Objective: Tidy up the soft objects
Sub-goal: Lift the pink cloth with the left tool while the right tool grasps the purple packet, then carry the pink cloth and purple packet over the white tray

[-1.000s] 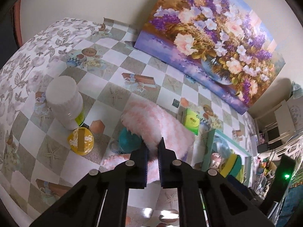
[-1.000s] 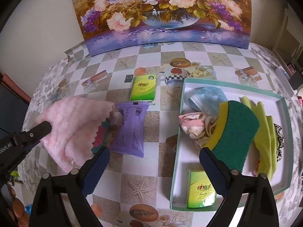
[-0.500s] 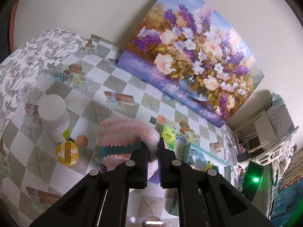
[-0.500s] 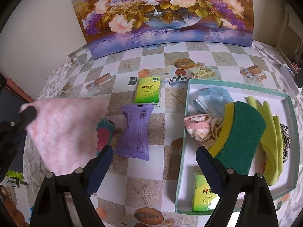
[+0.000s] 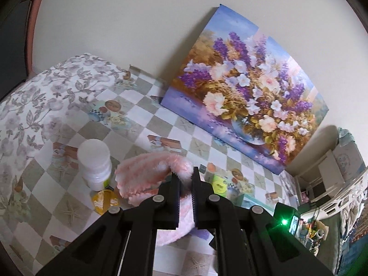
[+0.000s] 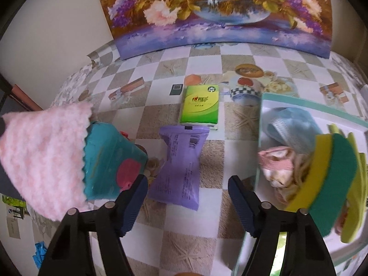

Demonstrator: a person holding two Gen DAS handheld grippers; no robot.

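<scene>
My left gripper (image 5: 185,176) is shut on a fluffy pink cloth (image 5: 147,172) and holds it above the table; the cloth also shows at the left of the right wrist view (image 6: 43,154). My right gripper (image 6: 186,186) is open and empty, low over a purple packet (image 6: 181,165). A teal pouch with red spots (image 6: 110,161) lies under the hanging cloth. A green tissue pack (image 6: 200,107) lies beyond the purple packet. A teal-rimmed white tray (image 6: 299,105) at the right holds a blue mask (image 6: 289,126), a pink cloth (image 6: 276,163), a green-yellow sponge (image 6: 329,179) and yellow gloves.
A white jar (image 5: 94,163) and a yellow lid (image 5: 103,201) stand left of the held cloth. A flower painting (image 5: 248,110) leans on the wall behind the checkered table. Shelves and clutter (image 5: 322,207) lie off the table's far right.
My left gripper has lifted the pink cloth higher off the table, uncovering the teal pouch. My right gripper has moved lower and closer to the purple packet.
</scene>
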